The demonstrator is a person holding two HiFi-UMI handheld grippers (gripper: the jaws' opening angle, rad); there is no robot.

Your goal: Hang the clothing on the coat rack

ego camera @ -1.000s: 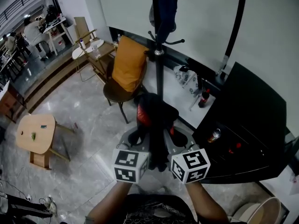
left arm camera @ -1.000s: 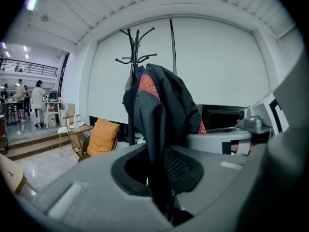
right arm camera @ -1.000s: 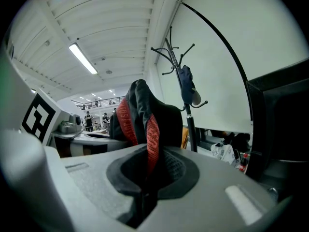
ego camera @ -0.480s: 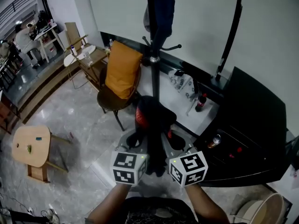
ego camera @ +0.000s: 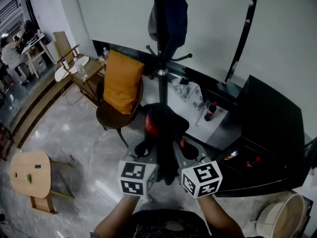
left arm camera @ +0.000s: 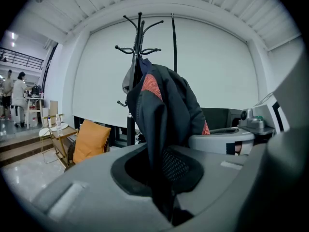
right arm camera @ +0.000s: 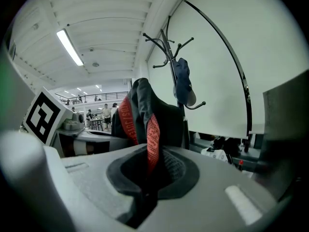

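A black jacket with red trim (ego camera: 161,133) hangs between my two grippers, held up in front of me. My left gripper (ego camera: 148,155) is shut on its dark fabric (left arm camera: 159,124). My right gripper (ego camera: 181,155) is shut on the jacket's red-lined edge (right arm camera: 147,129). The black coat rack (ego camera: 161,48) stands just beyond the jacket, against the white wall. A dark blue garment with a grey cap (ego camera: 171,19) hangs on its upper hooks. The rack (left arm camera: 140,37) shows behind the jacket in the left gripper view, and in the right gripper view the rack (right arm camera: 171,52) rises to the right of the jacket.
A chair with an orange cushion (ego camera: 121,83) stands left of the rack. A black table (ego camera: 267,138) with cans is at the right, a bottle (ego camera: 209,111) on the low ledge behind. A small wooden table (ego camera: 29,175) sits far left. People stand in the far left background.
Both grippers have carried the jacket forward toward the coat rack. The rack and chair sit lower and nearer in the head view. The grip on the jacket is unchanged.
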